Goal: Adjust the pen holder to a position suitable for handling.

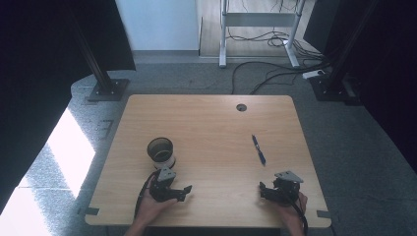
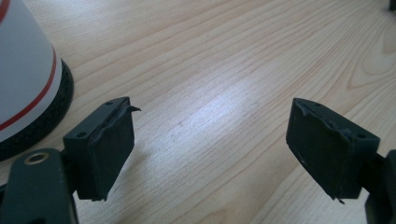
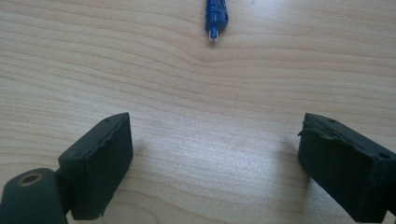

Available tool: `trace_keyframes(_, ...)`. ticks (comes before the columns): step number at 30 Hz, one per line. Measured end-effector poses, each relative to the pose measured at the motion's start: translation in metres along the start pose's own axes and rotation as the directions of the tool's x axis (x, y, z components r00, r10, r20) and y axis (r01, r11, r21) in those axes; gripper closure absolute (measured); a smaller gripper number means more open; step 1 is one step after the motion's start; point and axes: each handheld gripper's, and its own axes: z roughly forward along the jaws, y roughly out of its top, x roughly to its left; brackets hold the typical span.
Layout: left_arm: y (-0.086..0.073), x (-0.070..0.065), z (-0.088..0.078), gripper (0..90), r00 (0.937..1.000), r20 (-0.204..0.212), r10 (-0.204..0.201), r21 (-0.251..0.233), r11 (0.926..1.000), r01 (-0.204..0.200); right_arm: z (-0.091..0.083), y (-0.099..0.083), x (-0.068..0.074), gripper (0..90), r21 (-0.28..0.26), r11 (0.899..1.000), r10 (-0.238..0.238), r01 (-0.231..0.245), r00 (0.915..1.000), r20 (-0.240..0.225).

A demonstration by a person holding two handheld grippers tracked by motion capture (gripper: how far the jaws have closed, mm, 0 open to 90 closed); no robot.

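High view: left tool [image 1: 178, 189] is held near the counter's [image 1: 211, 123] front edge, just below the cup [image 1: 161, 152]; right tool [image 1: 268, 189] sits just short of the pen [image 1: 258, 149].
Left gripper view: jaws spread, nothing between; cup [image 2: 28, 74] beside the left jaw.
Right gripper view: jaws spread, empty; pen [image 3: 216, 15] tip seen ahead, apart.

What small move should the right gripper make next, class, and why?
Probably ease the right gripper forward toward the blue pen. Its jaws stand open with bare table between them, and the pen lies just ahead, untouched.
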Motion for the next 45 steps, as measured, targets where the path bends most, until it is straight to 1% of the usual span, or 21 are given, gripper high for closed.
trace_keyframes(4,0.003,0.002,-0.008,15.8,0.9997,0.022,-0.005,-0.036,0.9993,0.006,0.0,0.0,0.0,10.1,-0.001,1.0,0.0,0.0,1.0,0.001)
trace_keyframes(6,0.004,0.003,-0.012,15.8,0.9997,0.025,-0.009,-0.052,0.9986,0.01,0.0,0.0,0.0,10.3,-0.002,1.0,-0.001,0.001,1.0,0.0)
trace_keyframes(14,0.008,0.011,-0.034,16.8,0.9999,0.015,-0.007,-0.103,0.9946,0.008,0.0,0.0,0.0,10.8,-0.003,1.0,-0.003,0.003,1.0,-0.003)
trace_keyframes(19,0.012,0.016,-0.05,16.3,0.9999,0.012,-0.003,-0.152,0.9884,0.005,0.0,0.0,-0.001,11.5,-0.004,1.0,-0.002,0.002,1.0,-0.001)
trace_keyframes(22,0.013,0.018,-0.056,15.3,1.0,0.004,-0.006,-0.169,0.9856,0.007,0.0,0.0,-0.001,11.8,-0.005,1.0,-0.001,0.001,1.0,-0.001)
trace_keyframes(24,0.013,0.021,-0.06,15.1,0.9998,-0.007,-0.017,-0.178,0.9839,0.016,0.0,0.0,-0.001,11.9,-0.005,1.0,-0.001,0.001,1.0,0.0)
trace_keyframes(28,0.013,0.028,-0.066,15.1,0.9993,-0.014,-0.035,-0.19,0.9812,0.032,0.0,0.0,-0.001,12.1,-0.006,1.0,-0.002,0.002,1.0,0.0)
trace_keyframes(29,0.013,0.03,-0.07,15.0,0.999,-0.016,-0.042,-0.199,0.9792,0.038,0.0,0.0,-0.001,12.1,-0.006,1.0,-0.002,0.002,1.0,0.0)
trace_keyframes(30,0.013,0.03,-0.07,14.9,0.999,-0.016,-0.042,-0.199,0.9792,0.038,0.0,0.0,-0.001,12.1,-0.006,1.0,-0.002,0.002,1.0,0.0)
trace_keyframes(31,0.013,0.033,-0.074,14.9,0.9985,-0.021,-0.05,-0.209,0.9768,0.044,0.0,0.0,-0.001,12.1,-0.006,1.0,-0.002,0.002,1.0,0.0)
trace_keyframes(32,0.013,0.033,-0.074,14.9,0.9985,-0.021,-0.05,-0.209,0.9768,0.044,0.0,0.0,-0.001,12.1,-0.006,1.0,-0.002,0.002,1.0,0.0)
trace_keyframes(34,0.013,0.036,-0.078,14.9,0.998,-0.027,-0.056,-0.218,0.9747,0.049,0.0,0.0,-0.001,12.2,-0.006,1.0,-0.002,0.002,1.0,0.0)
trace_keyframes(35,0.013,0.039,-0.082,14.8,0.9973,-0.036,-0.064,-0.227,0.9724,0.055,0.0,0.0,-0.001,12.2,-0.006,1.0,-0.002,0.002,1.0,0.0)
trace_keyframes(36,0.013,0.039,-0.082,14.8,0.9973,-0.036,-0.064,-0.227,0.9724,0.055,0.0,0.0,-0.001,12.2,-0.006,1.0,-0.002,0.002,1.0,0.0)
trace_keyframes(40,0.011,0.047,-0.088,14.8,0.9946,-0.06,-0.084,-0.241,0.9682,0.068,0.0,0.0,-0.001,12.2,-0.006,1.0,-0.002,0.002,1.0,0.001)
trace_keyframes(45,0.008,0.056,-0.092,14.8,0.9904,-0.083,-0.111,-0.248,0.9649,0.088,0.0,0.0,-0.001,12.3,-0.006,1.0,-0.002,0.002,1.0,0.001)
